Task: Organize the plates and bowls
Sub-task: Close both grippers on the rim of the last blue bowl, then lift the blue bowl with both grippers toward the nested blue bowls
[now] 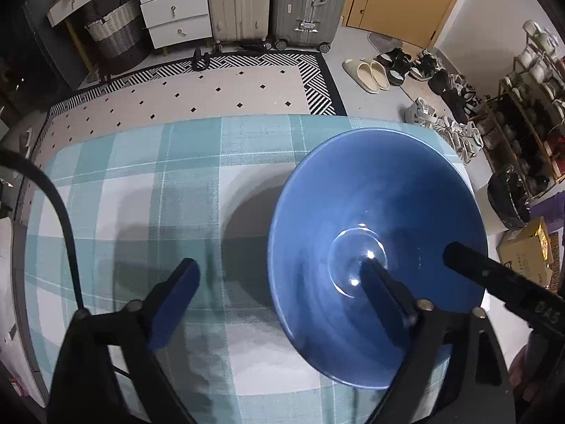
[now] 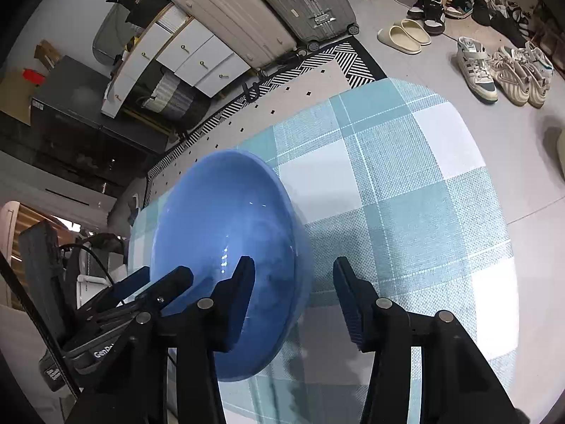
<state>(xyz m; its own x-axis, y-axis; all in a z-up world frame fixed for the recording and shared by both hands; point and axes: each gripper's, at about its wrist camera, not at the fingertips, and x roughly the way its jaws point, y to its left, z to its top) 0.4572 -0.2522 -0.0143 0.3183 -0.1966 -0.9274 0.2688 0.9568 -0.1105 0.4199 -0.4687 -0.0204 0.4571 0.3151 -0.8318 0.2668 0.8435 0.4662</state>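
A large blue bowl (image 1: 374, 208) stands on the teal plaid tablecloth (image 1: 159, 183). In the left wrist view my left gripper (image 1: 282, 279) is open, with its right finger inside the bowl and its left finger outside over the cloth. In the right wrist view the same bowl (image 2: 226, 247) is at lower left. My right gripper (image 2: 293, 282) is open, its left finger inside the bowl and its right finger outside over the cloth (image 2: 406, 194). The bowl's rim lies between the fingers of each gripper. No plates are in view.
The table edge curves away at the far side. Beyond it are a patterned rug (image 1: 219, 88), two suitcases (image 1: 275, 3), a white drawer unit (image 1: 173, 3), a basket (image 1: 116, 31), shoes (image 1: 374, 74) and a shoe rack (image 1: 529, 106).
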